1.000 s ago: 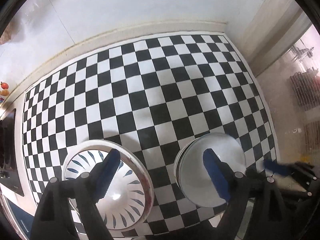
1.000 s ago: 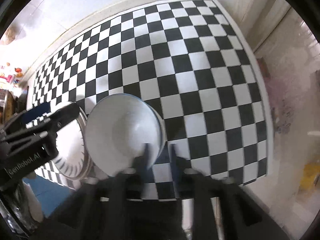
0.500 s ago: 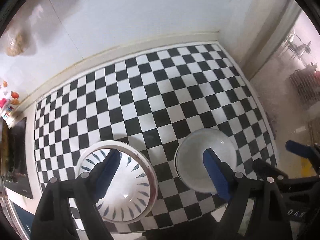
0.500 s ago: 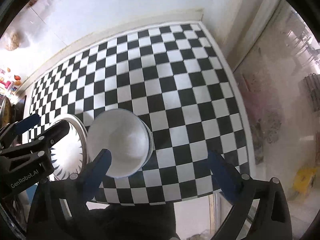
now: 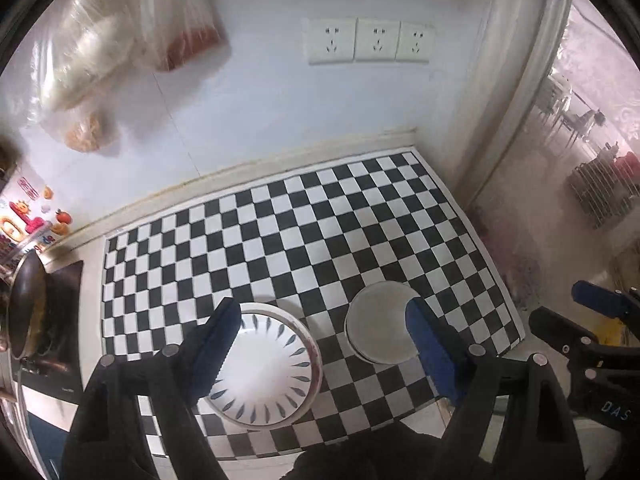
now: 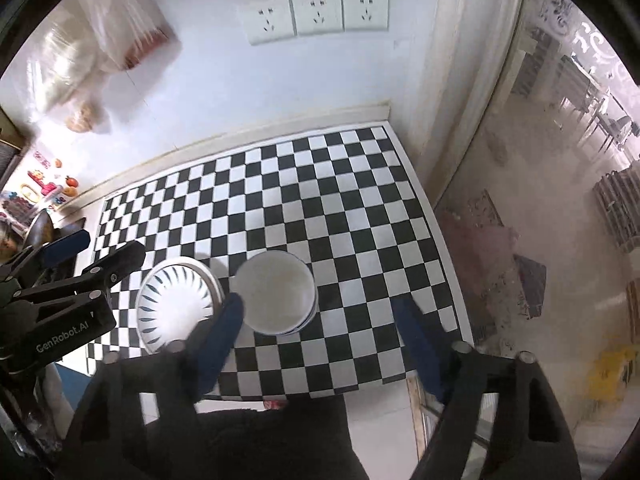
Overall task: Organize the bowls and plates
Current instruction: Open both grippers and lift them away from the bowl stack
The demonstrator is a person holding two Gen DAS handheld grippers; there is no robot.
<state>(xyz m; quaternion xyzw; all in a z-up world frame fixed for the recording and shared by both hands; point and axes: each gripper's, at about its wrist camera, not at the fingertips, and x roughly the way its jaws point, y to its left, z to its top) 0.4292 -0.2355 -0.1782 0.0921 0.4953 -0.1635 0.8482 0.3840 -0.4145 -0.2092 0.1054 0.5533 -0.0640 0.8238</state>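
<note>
A white plate with blue leaf marks (image 5: 264, 368) (image 6: 176, 304) lies on the black-and-white checkered mat (image 5: 304, 240) (image 6: 320, 200). Just to its right stands a white bowl (image 5: 380, 324) (image 6: 276, 296), seemingly the top of a small stack. My left gripper (image 5: 320, 344) hangs high above both dishes, open and empty; it also shows at the left edge of the right wrist view (image 6: 92, 254). My right gripper (image 6: 320, 340) is raised above the bowl's right side, its jaws closing with nothing between them. It shows at the right edge of the left wrist view (image 5: 576, 314).
A triple wall socket (image 5: 368, 42) (image 6: 316, 14) sits above the counter's back edge. Plastic bags of food (image 5: 100, 52) hang on the wall at the left. A dark pan (image 5: 24, 308) stands on a stove left of the mat. The counter ends just right of the mat.
Both grippers rose well away from the dishes, so the wall and sockets came into view. The right jaws, narrow at the bowl's rim before, spread wide and left the bowl on the mat.
</note>
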